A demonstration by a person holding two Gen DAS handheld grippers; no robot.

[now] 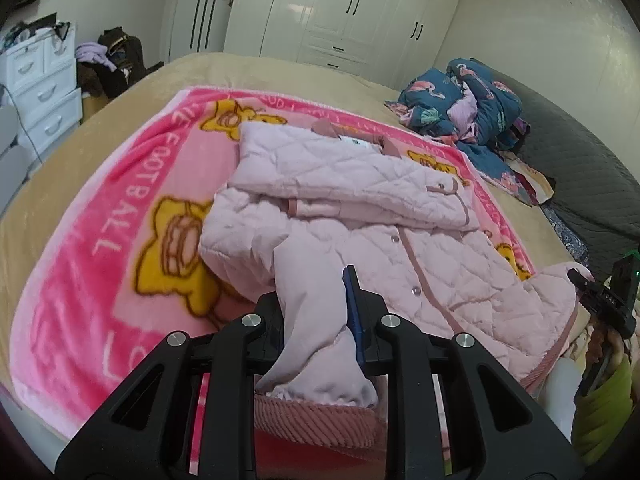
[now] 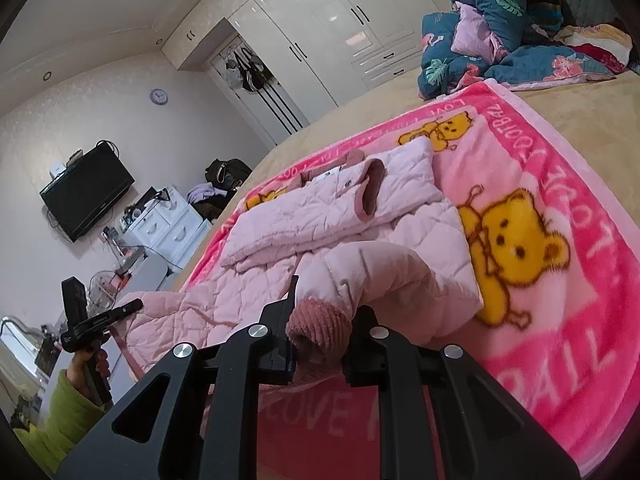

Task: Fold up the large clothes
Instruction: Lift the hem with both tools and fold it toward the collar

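Note:
A pale pink quilted jacket [image 1: 400, 208] lies on a pink bear-print blanket [image 1: 100, 240], its sleeves folded across its chest. My left gripper [image 1: 316, 296] is shut on one lower corner of the hem, and the cloth bunches up between the jaws, raised off the blanket. In the right wrist view the same jacket [image 2: 320, 216] has its other hem corner, with ribbed darker-pink trim, clamped in my right gripper [image 2: 326, 308]. Each view shows the other gripper at the edge: the right gripper [image 1: 580, 280] and the left gripper [image 2: 128, 308], both held by hands in green sleeves.
The blanket [image 2: 560, 280] covers a beige bed [image 1: 280, 68]. A crumpled blue floral duvet [image 1: 464, 100] sits at the far side. White wardrobes [image 1: 340, 8], a white drawer unit [image 1: 40, 92], a clothes heap [image 1: 112, 60] and a wall television [image 2: 84, 192] stand around the bed.

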